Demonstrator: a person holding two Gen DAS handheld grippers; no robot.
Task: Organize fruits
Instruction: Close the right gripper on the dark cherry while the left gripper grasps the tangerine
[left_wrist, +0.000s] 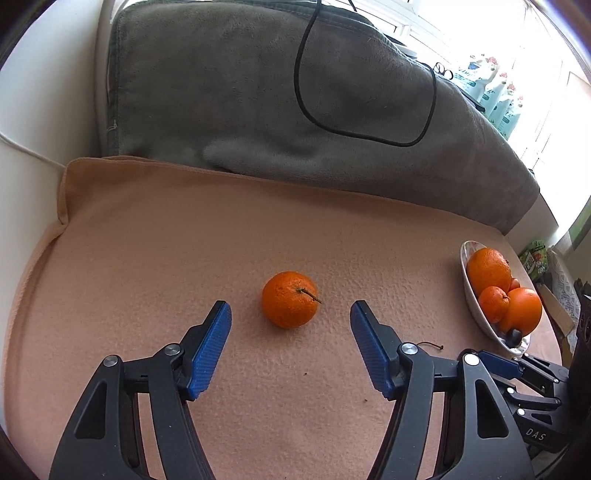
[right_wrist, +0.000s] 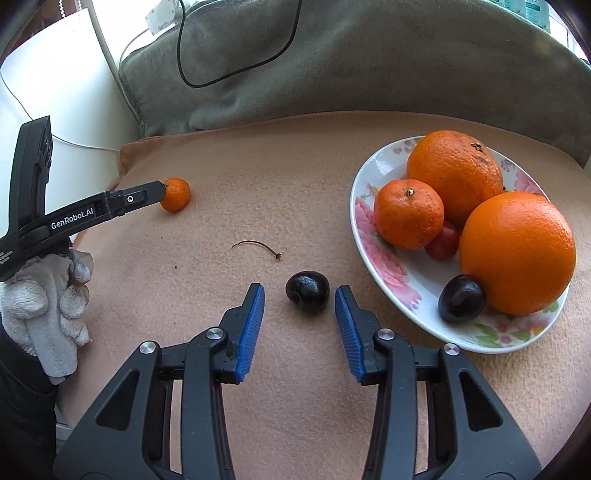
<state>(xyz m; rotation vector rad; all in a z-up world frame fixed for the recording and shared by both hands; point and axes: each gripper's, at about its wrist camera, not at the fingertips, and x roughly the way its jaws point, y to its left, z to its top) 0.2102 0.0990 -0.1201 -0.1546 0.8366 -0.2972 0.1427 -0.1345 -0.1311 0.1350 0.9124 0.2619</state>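
A small mandarin (left_wrist: 290, 299) with a stem lies on the peach cloth (left_wrist: 184, 240). My left gripper (left_wrist: 290, 310) is open, its blue fingers on either side just short of it. In the right wrist view the same mandarin (right_wrist: 176, 194) sits at the left gripper's tip. My right gripper (right_wrist: 300, 293) is open around a dark plum (right_wrist: 307, 291) on the cloth, not touching it. A floral plate (right_wrist: 373, 240) at right holds two big oranges (right_wrist: 517, 251), a mandarin (right_wrist: 408, 214), a red fruit (right_wrist: 443, 242) and a dark plum (right_wrist: 461, 298). The plate also shows in the left wrist view (left_wrist: 466, 288).
A loose fruit stem (right_wrist: 256, 247) lies on the cloth ahead of the right gripper. A grey cushion (left_wrist: 258, 103) with a black cable (left_wrist: 306, 92) lies behind the cloth. White surface at left; bottles (left_wrist: 495, 92) by the window at far right.
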